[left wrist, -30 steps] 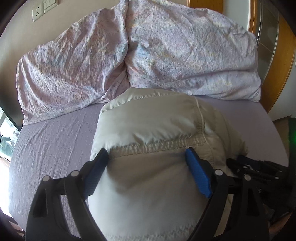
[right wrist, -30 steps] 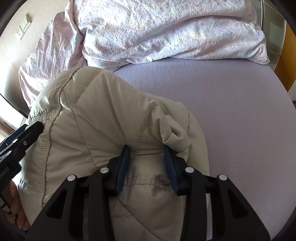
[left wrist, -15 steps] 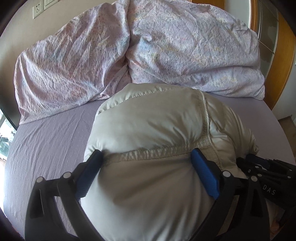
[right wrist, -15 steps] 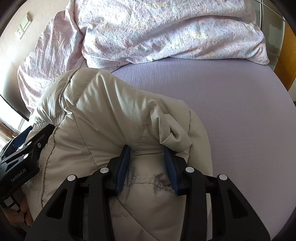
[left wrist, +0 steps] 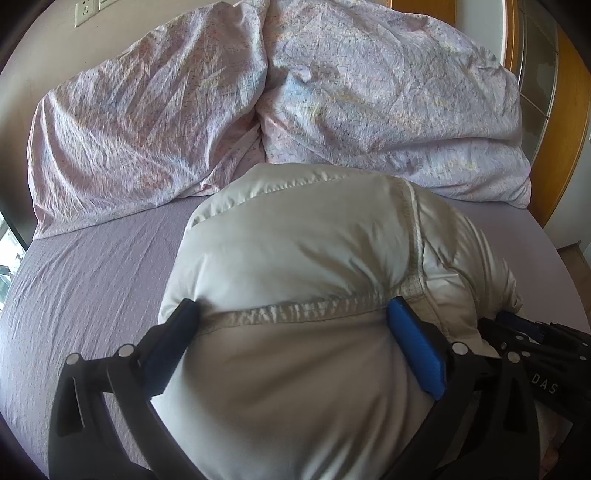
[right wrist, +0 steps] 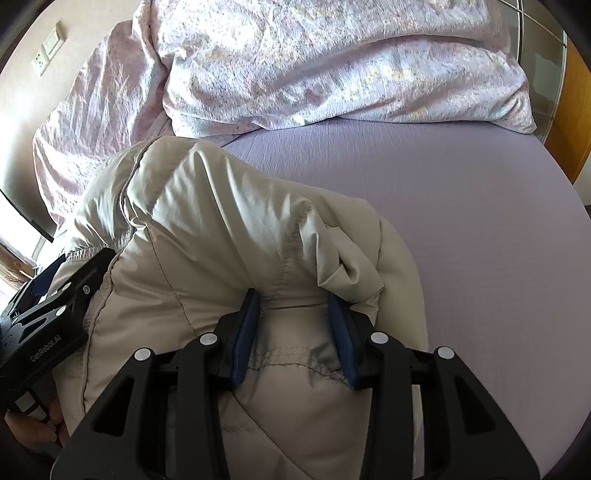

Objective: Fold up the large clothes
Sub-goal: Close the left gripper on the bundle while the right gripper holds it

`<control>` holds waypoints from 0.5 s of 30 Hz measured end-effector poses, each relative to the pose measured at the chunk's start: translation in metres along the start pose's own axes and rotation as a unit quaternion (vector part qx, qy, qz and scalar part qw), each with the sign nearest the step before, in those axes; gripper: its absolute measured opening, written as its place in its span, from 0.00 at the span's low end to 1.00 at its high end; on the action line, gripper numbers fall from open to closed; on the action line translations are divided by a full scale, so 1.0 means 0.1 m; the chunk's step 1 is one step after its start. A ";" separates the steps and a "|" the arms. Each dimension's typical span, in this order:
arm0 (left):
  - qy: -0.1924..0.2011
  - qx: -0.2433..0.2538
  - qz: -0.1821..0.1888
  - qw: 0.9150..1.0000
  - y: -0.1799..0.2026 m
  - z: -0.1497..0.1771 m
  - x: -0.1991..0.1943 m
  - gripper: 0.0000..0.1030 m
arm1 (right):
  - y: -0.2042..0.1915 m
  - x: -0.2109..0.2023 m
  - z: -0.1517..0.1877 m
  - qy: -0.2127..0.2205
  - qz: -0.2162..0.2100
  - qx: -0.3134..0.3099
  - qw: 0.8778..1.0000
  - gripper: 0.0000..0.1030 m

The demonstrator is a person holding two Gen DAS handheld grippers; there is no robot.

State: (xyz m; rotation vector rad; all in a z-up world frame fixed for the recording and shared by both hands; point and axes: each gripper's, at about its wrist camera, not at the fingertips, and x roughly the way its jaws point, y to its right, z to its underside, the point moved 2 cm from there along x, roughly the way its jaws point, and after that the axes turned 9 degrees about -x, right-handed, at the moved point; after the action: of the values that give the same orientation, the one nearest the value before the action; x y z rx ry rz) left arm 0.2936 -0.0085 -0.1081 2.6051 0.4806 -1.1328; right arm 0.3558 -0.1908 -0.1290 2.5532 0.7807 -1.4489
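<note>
Beige puffer jacket (left wrist: 295, 251) lies bunched on the lavender bedsheet (left wrist: 92, 266), its far edge just short of the floral duvet (left wrist: 369, 92) heaped at the head of the bed. Left gripper (left wrist: 291, 321) is on the jacket's near left part; its jaws have just been opening and now stand wide, with the stitched seam and padding bulging between the blue pads (left wrist: 417, 350), which look to touch the fabric without pinching it. Right gripper (right wrist: 293, 325) sits on the jacket's near right side, its fingers clamped on a fold of the fabric. Wall sockets (left wrist: 88, 11) sit above the duvet.
</note>
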 end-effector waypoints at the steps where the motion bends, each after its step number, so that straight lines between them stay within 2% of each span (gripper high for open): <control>1: 0.002 0.000 0.000 1.000 0.00 0.00 0.00 0.98 | -0.01 0.00 0.00 0.001 0.002 -0.001 1.000 0.39; 12: 0.012 0.002 -0.004 1.000 -0.01 0.02 0.04 0.98 | -0.03 -0.06 -0.07 0.003 0.019 -0.011 1.000 0.39; 15: 0.013 0.002 -0.003 1.000 -0.02 0.02 0.03 0.98 | 0.03 -0.30 -0.12 0.047 0.015 0.010 0.999 0.38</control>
State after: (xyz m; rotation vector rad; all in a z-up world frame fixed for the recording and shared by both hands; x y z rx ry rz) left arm 0.2934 -0.0071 -0.1124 2.6263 0.4925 -1.1038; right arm 0.3545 -0.2010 -0.0983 2.6527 0.7410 -1.3430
